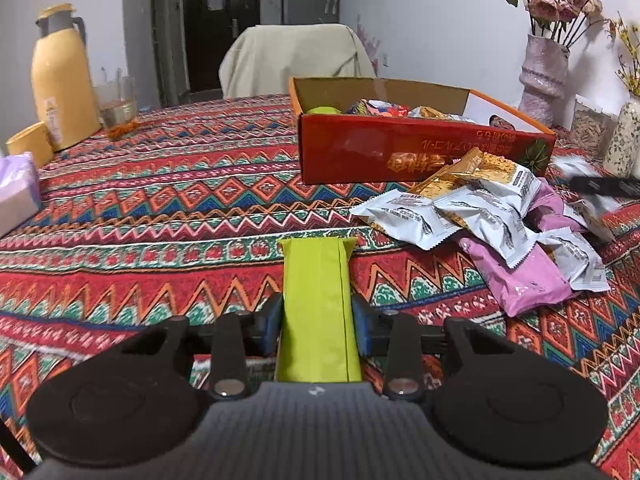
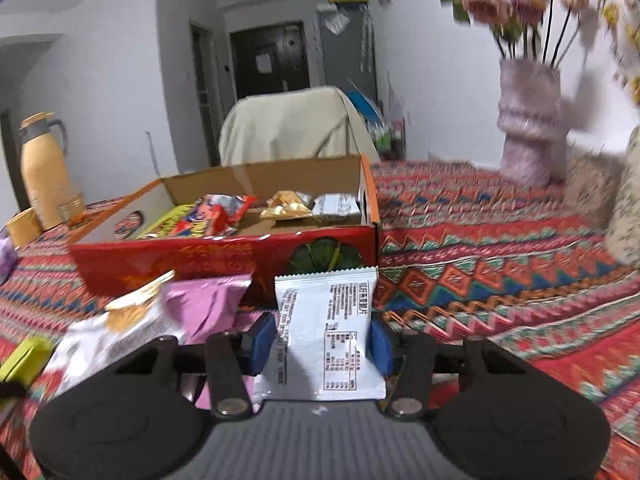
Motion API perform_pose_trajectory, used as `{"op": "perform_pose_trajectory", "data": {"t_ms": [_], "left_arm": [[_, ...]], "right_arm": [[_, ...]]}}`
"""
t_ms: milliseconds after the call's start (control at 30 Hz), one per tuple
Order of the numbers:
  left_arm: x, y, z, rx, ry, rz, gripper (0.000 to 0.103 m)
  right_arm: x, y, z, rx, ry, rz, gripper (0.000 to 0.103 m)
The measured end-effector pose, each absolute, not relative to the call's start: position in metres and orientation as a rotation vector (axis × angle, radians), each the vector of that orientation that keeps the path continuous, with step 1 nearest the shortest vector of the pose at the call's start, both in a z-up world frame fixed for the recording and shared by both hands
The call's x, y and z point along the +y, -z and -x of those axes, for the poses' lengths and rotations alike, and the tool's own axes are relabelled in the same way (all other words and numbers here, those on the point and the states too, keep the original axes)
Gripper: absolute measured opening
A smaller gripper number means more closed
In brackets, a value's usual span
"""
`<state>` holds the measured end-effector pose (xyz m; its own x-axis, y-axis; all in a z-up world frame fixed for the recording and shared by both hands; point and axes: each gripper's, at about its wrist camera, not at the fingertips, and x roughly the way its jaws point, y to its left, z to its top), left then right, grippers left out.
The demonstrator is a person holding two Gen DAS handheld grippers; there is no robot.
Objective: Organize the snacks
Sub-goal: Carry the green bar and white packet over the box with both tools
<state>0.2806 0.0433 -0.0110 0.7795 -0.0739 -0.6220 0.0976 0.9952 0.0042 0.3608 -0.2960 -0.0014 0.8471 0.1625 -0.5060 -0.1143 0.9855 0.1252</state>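
Left claw (image 1: pixel 318 320) is clamped on a green snack bar (image 1: pixel 316 300), held above the counter (image 1: pixel 160 208); the bar's near end is cut off behind my claw body. Right claw (image 2: pixel 320 336) pinches a white snack packet (image 2: pixel 326 328), print too blurred to read. Red box (image 2: pixel 224 256) sits just beyond it, holding several snacks, the far ones half hidden by its wall. Loose snack pile (image 1: pixel 500 224) lies beside the box, right edge smeared by motion blur
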Motion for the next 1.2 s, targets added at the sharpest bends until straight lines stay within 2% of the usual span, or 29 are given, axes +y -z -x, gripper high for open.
{"op": "perform_pose_trajectory", "data": {"t_ms": [133,300,567,733,867,1000,1200], "left_arm": [[0.043,-0.004,-0.234,0.583,0.080,0.003,0.036],[0.045,-0.020,-0.202,0.555,0.104,0.074,0.036],[0.037,-0.075,-0.241,0.495,0.184,0.057,0.036],[0.022,-0.120,-0.327,0.474,0.194,0.005,0.037],[0.007,-0.128,-0.402,0.527,0.185,-0.011,0.037],[-0.009,-0.117,-0.478,0.579,0.141,-0.042,0.037],[-0.018,-0.067,-0.551,0.707,0.093,-0.065,0.037]], "right_arm": [[-0.295,-0.006,-0.293,0.487,-0.205,-0.020,0.049],[-0.301,-0.007,-0.240,0.491,-0.281,-0.067,0.049],[-0.310,-0.048,-0.246,0.404,-0.367,-0.093,0.049],[-0.309,-0.101,-0.307,0.352,-0.410,-0.075,0.049],[-0.294,-0.121,-0.390,0.406,-0.431,-0.071,0.049],[-0.268,-0.114,-0.469,0.486,-0.402,-0.021,0.049],[-0.230,-0.055,-0.562,0.722,-0.371,-0.003,0.049]]}}
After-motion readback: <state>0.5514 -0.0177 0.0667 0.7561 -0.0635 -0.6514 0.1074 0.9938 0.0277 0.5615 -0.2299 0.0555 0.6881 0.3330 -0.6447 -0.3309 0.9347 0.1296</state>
